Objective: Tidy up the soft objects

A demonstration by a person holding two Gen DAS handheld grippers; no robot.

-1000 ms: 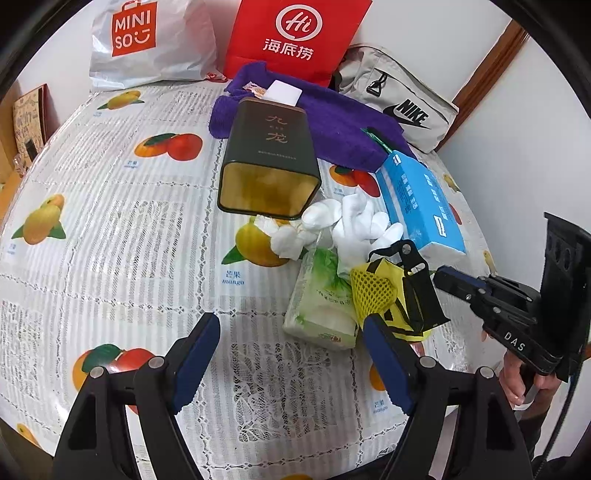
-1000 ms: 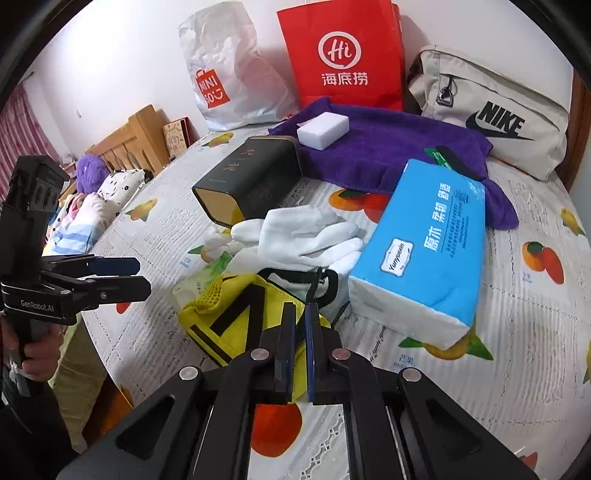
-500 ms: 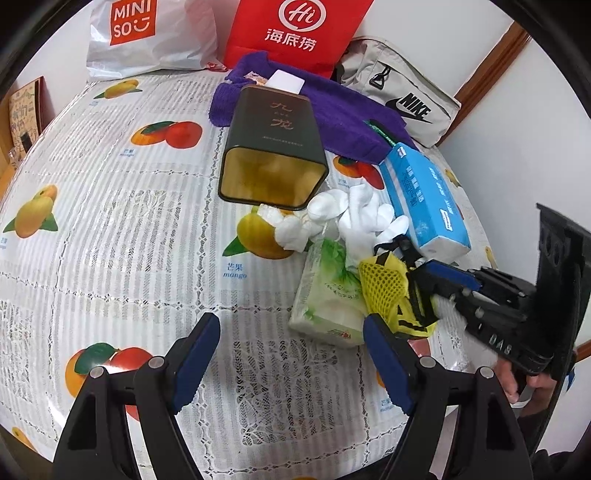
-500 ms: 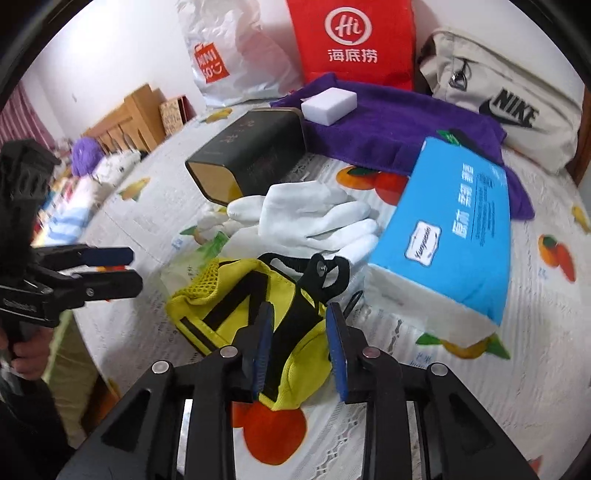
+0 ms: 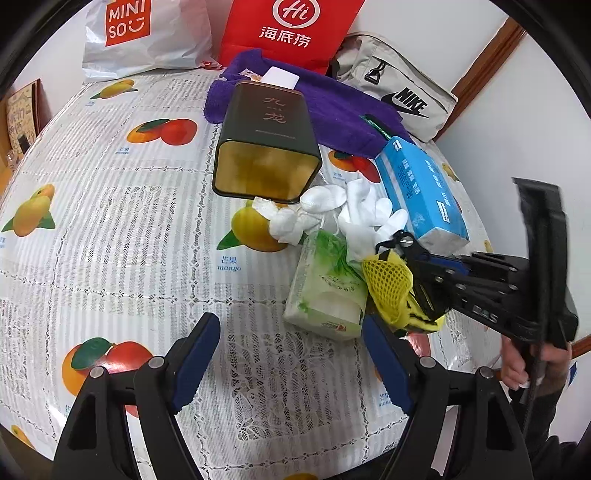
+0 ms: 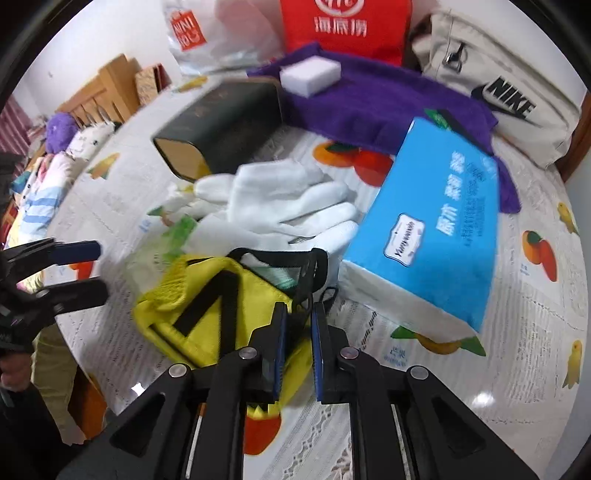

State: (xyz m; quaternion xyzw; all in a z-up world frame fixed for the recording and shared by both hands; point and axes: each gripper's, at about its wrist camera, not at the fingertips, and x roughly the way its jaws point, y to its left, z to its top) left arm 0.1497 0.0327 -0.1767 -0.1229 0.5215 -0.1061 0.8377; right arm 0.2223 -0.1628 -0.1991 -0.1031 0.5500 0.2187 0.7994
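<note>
A yellow mesh pouch with black straps (image 6: 207, 306) lies near the table's front edge; it also shows in the left wrist view (image 5: 391, 284). My right gripper (image 6: 297, 325) is partly open with its fingers over the pouch's black strap; it also shows in the left wrist view (image 5: 424, 266). White gloves (image 6: 280, 199) lie behind the pouch, next to a green tissue pack (image 5: 325, 291) and a blue tissue pack (image 6: 436, 221). My left gripper (image 5: 291, 354) is wide open and empty, above the tablecloth left of the green pack.
A dark tin (image 5: 266, 144) lies on its side with its open end facing me. Behind it lie a purple towel (image 6: 384, 99) with a white sponge (image 6: 308, 74), a red bag (image 5: 291, 29), a Miniso bag (image 5: 144, 33) and a Nike bag (image 5: 399, 88).
My right gripper was shut one second ago, has opened partway and has moved forward onto the yellow pouch. My left gripper has stayed wide open.
</note>
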